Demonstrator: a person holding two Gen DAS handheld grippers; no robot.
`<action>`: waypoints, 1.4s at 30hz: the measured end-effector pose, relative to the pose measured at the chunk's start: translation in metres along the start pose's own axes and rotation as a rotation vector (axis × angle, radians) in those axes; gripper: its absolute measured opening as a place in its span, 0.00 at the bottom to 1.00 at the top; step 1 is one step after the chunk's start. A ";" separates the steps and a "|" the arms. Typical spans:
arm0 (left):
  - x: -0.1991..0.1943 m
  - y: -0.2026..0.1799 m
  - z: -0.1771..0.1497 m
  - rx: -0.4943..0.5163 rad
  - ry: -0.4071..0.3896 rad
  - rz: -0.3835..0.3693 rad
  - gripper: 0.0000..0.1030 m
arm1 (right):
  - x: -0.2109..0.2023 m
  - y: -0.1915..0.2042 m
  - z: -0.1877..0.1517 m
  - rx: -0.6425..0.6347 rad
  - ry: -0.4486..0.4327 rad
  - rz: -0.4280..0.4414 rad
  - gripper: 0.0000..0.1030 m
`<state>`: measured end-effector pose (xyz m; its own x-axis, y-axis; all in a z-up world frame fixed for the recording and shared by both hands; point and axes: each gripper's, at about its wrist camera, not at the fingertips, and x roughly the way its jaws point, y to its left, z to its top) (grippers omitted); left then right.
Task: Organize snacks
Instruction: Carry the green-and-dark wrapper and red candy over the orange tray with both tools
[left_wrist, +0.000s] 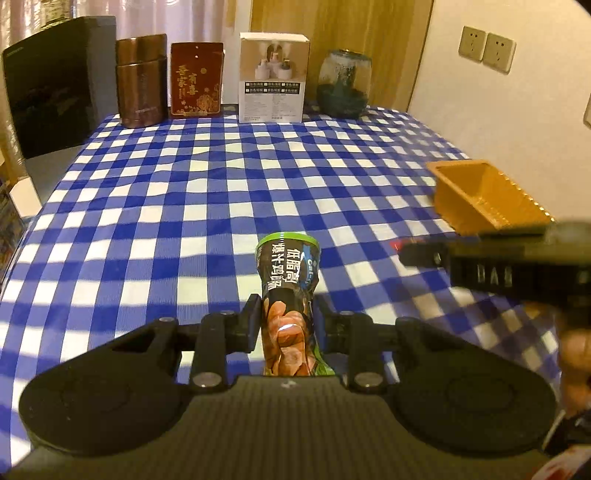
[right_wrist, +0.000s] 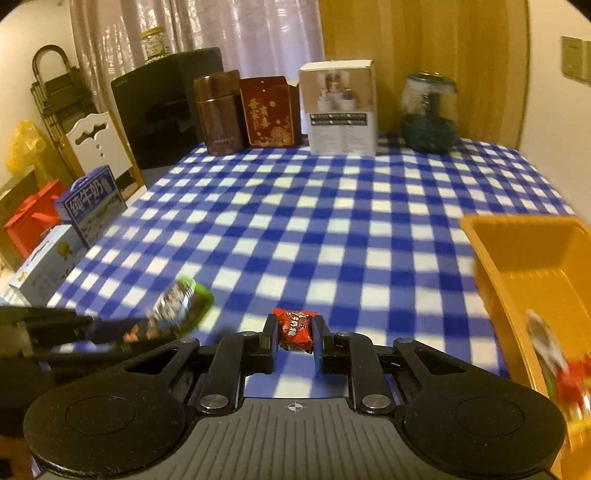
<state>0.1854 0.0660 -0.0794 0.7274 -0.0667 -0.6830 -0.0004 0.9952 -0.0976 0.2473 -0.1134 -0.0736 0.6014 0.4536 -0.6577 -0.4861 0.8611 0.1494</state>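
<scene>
Snacks sit pinched in both tools above the blue-checked table (left_wrist: 207, 192). The left tool (left_wrist: 286, 323) clamps a green-topped snack pouch (left_wrist: 290, 291) around its middle. The right tool (right_wrist: 295, 338) grips a small red candy packet (right_wrist: 296, 328). An orange basket (right_wrist: 532, 280) lies to the right, holding another red-and-white wrapper (right_wrist: 554, 358).

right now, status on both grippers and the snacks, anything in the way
Left gripper shut on green snack pack. Right gripper shut on red snack packet. Orange bin to the right, one snack already inside. Checkered tablecloth between is bare.
</scene>
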 end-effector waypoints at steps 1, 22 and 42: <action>-0.007 -0.004 -0.003 -0.003 -0.002 0.003 0.25 | -0.008 -0.001 -0.007 0.012 -0.001 -0.011 0.18; -0.100 -0.071 -0.046 -0.012 -0.025 -0.059 0.25 | -0.131 0.001 -0.072 0.121 -0.055 -0.091 0.18; -0.125 -0.099 -0.044 -0.003 -0.029 -0.070 0.25 | -0.179 -0.001 -0.079 0.137 -0.097 -0.097 0.18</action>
<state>0.0644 -0.0275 -0.0168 0.7455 -0.1341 -0.6528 0.0493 0.9880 -0.1466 0.0900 -0.2137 -0.0144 0.7030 0.3811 -0.6005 -0.3361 0.9221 0.1918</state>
